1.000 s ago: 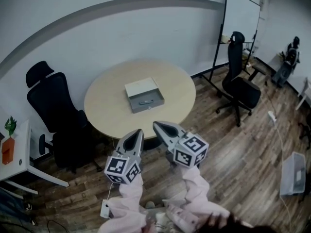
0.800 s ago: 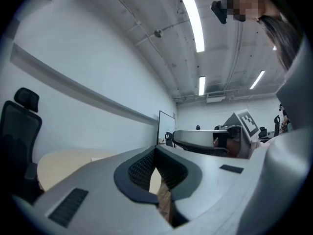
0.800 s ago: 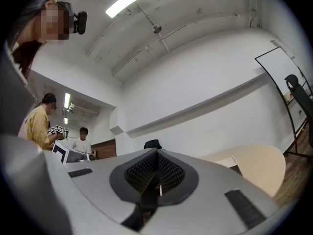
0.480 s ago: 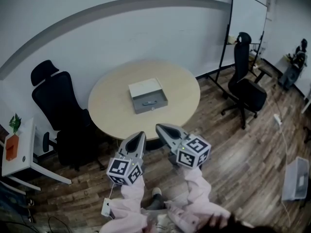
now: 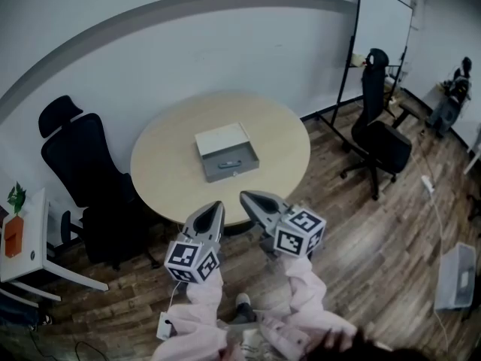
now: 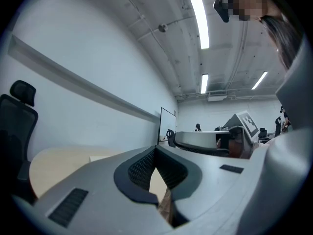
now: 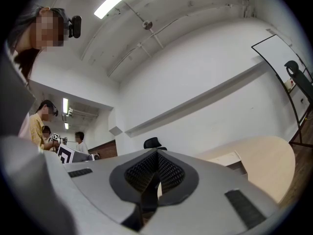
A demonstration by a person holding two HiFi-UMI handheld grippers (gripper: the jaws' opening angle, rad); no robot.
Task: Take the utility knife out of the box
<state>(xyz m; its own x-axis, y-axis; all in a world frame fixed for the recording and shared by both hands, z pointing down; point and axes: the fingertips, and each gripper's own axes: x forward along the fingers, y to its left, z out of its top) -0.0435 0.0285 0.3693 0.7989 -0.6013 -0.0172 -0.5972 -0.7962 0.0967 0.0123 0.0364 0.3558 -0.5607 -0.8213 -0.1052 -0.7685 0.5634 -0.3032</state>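
Hovering short of the round worktop (image 5: 161, 175), the left claw (image 5: 216, 204) and right claw (image 5: 244, 195) are both closed and empty, so the task looks barely begun: the utility knife (image 5: 225, 165) lies inside the open grey box (image 5: 219, 138) mid-worktop, well apart from either, waiting to be reached, gripped and lifted out.

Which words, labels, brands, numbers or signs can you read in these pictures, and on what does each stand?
None can be read in any view.
Left cube on the left claw and right cube on the right claw: black-and-white square patterns only, no letters.
Whiteboard: no writing visible.
Box on the table: any label is too small to tell.
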